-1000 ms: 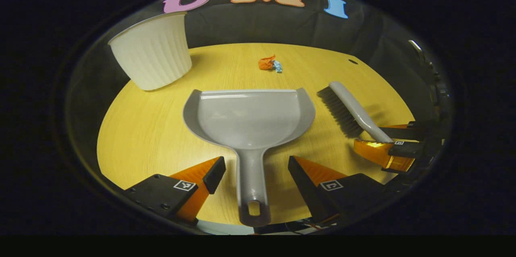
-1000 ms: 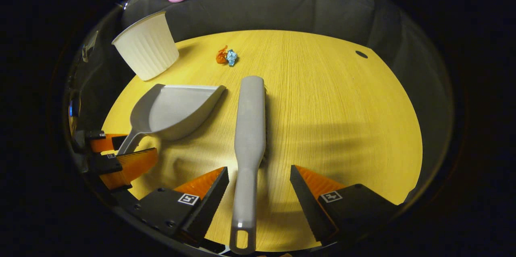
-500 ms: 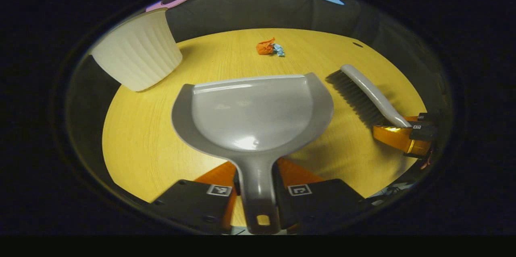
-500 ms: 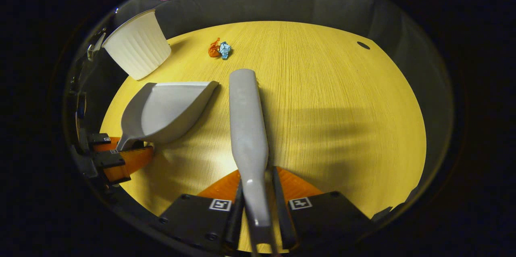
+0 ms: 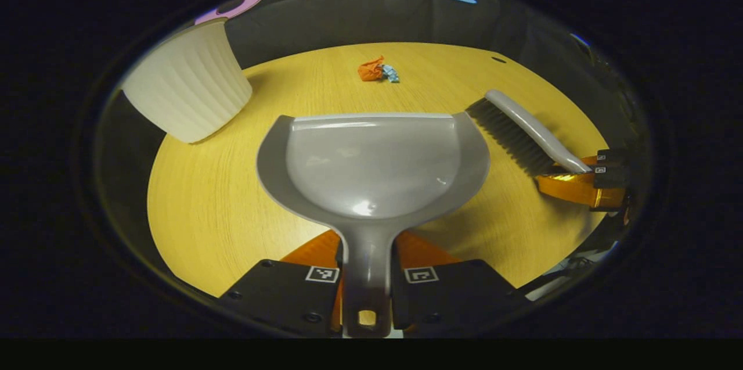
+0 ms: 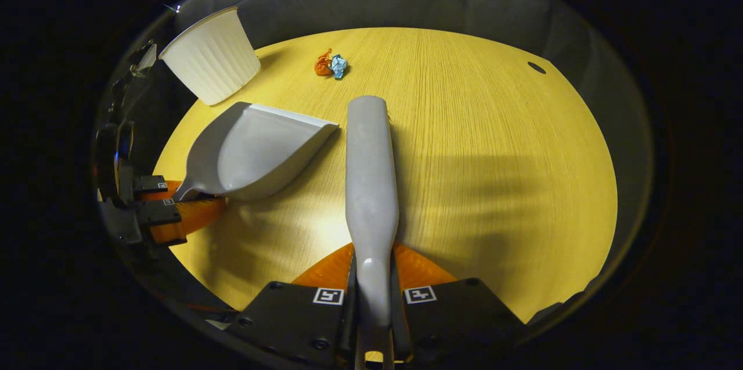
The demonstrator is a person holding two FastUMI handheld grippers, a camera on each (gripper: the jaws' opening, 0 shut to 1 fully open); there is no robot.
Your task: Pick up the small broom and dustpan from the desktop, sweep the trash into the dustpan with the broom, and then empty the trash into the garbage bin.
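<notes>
Left gripper point(image 5: 367, 254): jaws clenched on the handle of the grey dustpan point(image 5: 371, 166), one finger pressing each side of the handle just behind the pan. The pan extends forward from the fingers, open mouth facing away, above the yellow wooden desktop point(image 5: 232, 184).

Right gripper point(image 6: 374, 265): jaws clenched on the narrow handle of the small grey broom point(image 6: 370, 184), whose smooth back faces the camera and runs straight ahead over the desktop point(image 6: 493, 155). In the left gripper view the broom point(image 5: 522, 132) appears at the right, dark bristles directed toward the dustpan's right edge, with the right gripper point(image 5: 583, 175) gripping its far end.

Trash: a crumpled orange scrap point(image 5: 369, 71) touching a smaller blue scrap point(image 5: 390, 74), lying together on the desktop beyond the dustpan's mouth, well apart from it.

Garbage bin point(image 5: 186, 88): white, ribbed, standing at the far left edge of the desktop; seen also in the right gripper view point(image 6: 212, 62), behind the dustpan point(image 6: 255, 149).
</notes>
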